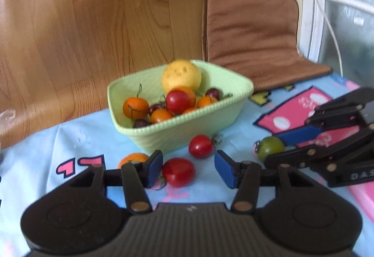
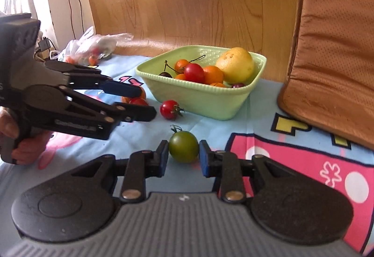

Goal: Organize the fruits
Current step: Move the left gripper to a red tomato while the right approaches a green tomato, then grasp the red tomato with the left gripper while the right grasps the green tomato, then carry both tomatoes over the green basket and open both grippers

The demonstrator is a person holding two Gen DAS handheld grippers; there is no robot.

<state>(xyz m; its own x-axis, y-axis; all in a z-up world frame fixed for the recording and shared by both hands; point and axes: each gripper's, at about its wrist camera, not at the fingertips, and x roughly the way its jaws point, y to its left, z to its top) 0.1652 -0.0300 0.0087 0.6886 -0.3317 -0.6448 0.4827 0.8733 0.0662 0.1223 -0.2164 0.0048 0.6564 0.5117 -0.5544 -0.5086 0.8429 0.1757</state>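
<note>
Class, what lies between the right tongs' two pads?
A round green tomato sits between the right tongs, pads flanking it; contact unclear. Right wrist view shows this.

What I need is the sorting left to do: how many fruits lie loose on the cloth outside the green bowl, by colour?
Red tomatoes: 2
Orange fruit: 1
Green tomato: 1
Total: 4

Soft daylight, slightly blurred
Window (image 1: 346, 23) glare washes the fisheye-bent edges; green bowl (image 1: 187, 130) looks soft, shadows faint.
</note>
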